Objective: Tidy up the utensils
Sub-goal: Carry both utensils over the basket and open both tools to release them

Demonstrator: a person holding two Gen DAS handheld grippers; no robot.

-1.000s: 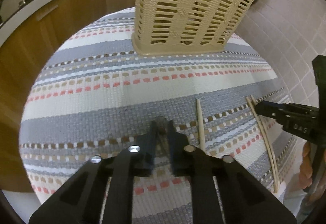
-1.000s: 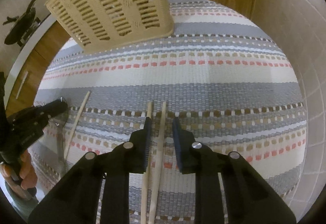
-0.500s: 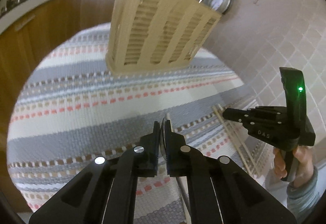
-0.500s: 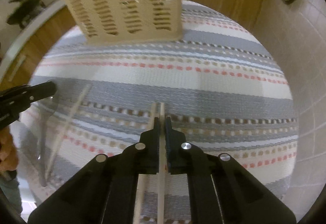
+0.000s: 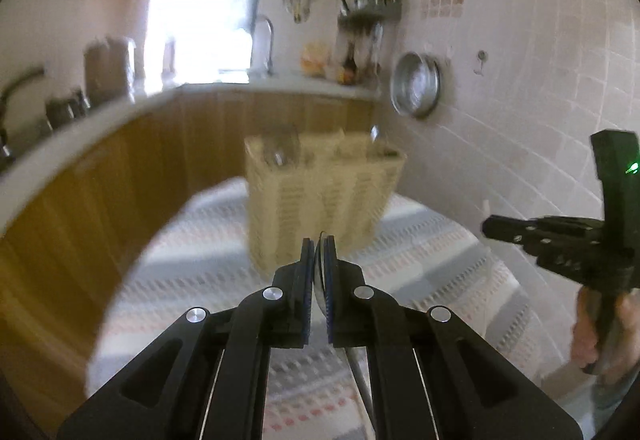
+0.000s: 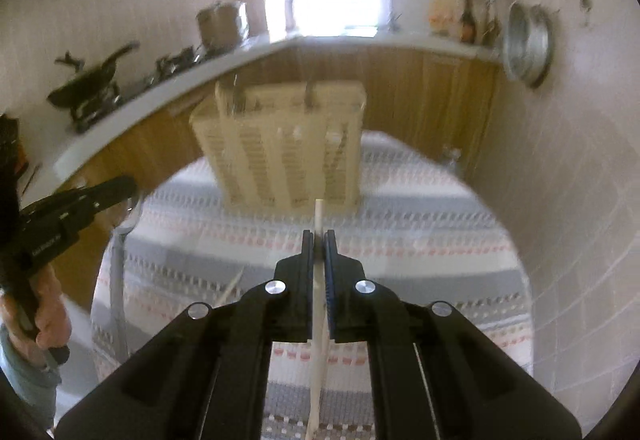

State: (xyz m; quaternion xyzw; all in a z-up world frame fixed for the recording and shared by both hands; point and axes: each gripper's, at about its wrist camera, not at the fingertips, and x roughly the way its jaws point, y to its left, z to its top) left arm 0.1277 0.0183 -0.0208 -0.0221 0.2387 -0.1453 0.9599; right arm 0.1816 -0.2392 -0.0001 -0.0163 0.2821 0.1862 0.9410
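Cream-coloured slatted plastic made up the utensil basket (image 5: 324, 195), which stood upright on the striped woven cloth (image 5: 424, 260) in grey, white and coral that covered the table. Blurred handles rose from its open top, though I could not tell which utensils they were.

The left gripper (image 5: 319, 272) had its black jaws pressed nearly together on a metal spoon (image 5: 320, 282); the bowl sat edge-on between the blue pads, and the thin handle trailed back beneath the tool. In the right wrist view that same spoon showed at the left edge, bowl clamped at the tip and handle hanging down over the cloth's edge.

The right gripper (image 6: 319, 268) was clamped on a pale wooden chopstick (image 6: 319, 215), whose tip poked forward past the pads toward the basket while the rest ran back under the tool. A second pale wooden chopstick (image 6: 232, 286) lay on the cloth to the left, apart from both tools.

Both grippers were held above the cloth, on the near side of the basket and well short of it. A round steel pan (image 6: 528, 43) hung on the tiled wall (image 5: 532, 143), and wooden cabinets (image 5: 108, 191) curved behind the table.
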